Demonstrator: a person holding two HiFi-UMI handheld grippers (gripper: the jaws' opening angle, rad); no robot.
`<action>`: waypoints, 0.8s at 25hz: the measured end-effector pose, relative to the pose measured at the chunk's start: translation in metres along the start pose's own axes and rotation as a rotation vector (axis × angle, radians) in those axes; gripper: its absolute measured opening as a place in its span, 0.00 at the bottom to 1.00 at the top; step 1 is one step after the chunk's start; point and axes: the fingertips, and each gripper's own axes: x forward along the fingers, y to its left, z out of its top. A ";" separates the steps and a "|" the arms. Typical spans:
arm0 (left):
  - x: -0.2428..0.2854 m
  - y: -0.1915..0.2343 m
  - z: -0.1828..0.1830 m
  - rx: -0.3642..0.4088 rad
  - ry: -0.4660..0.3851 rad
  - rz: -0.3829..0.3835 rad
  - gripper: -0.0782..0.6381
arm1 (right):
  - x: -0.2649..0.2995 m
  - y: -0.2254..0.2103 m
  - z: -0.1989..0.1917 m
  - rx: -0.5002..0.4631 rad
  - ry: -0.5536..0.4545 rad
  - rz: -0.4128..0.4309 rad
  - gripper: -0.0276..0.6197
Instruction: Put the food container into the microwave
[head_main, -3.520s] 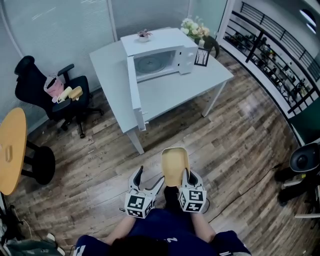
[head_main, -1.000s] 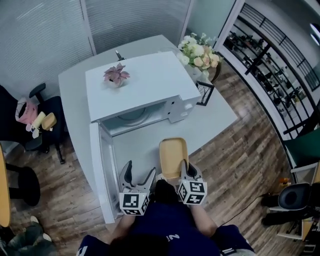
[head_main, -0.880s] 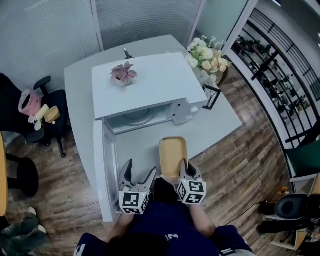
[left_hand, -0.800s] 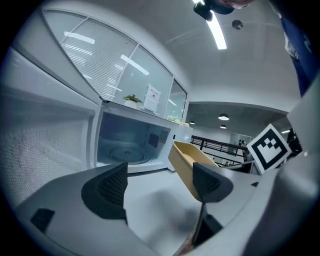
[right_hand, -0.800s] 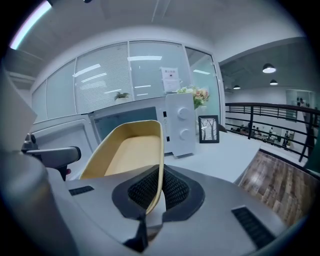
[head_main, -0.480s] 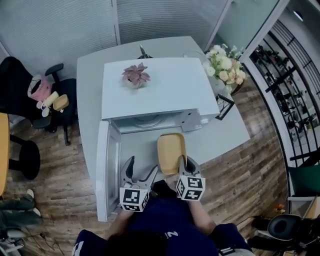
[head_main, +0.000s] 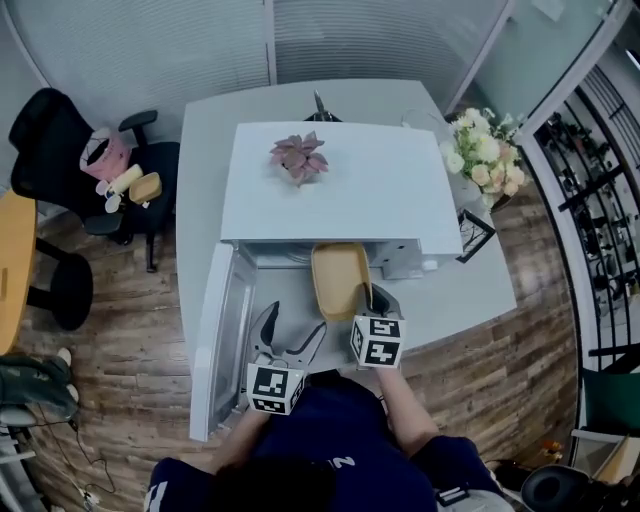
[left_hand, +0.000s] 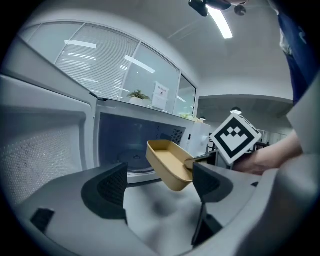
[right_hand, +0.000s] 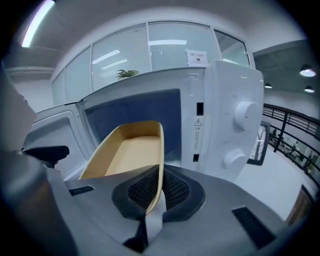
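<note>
R hand-held gripper (right_hand: 160, 174) clamps food container (right_hand: 129, 150) wall, per R gripper view; L hand-held gripper (left_hand: 160, 184) apart.

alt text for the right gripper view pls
The right gripper pinches the rim of an empty tan food container, held before the dark cavity of the open microwave. Its white control panel with two knobs is at right, the open door at left.

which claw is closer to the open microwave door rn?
Left. The left claw is open and empty, just right of the open microwave door. The right claw, shut on the food container, is farther off, on the left claw's other side.
</note>
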 end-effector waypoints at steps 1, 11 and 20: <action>0.001 0.001 0.002 0.002 -0.002 0.005 0.66 | 0.007 0.002 0.005 -0.011 0.000 0.011 0.06; 0.005 0.022 0.011 -0.010 -0.014 0.075 0.66 | 0.067 0.014 0.046 -0.048 -0.041 0.034 0.06; 0.016 0.027 0.018 -0.018 -0.008 0.083 0.66 | 0.105 0.019 0.075 -0.073 -0.096 0.013 0.06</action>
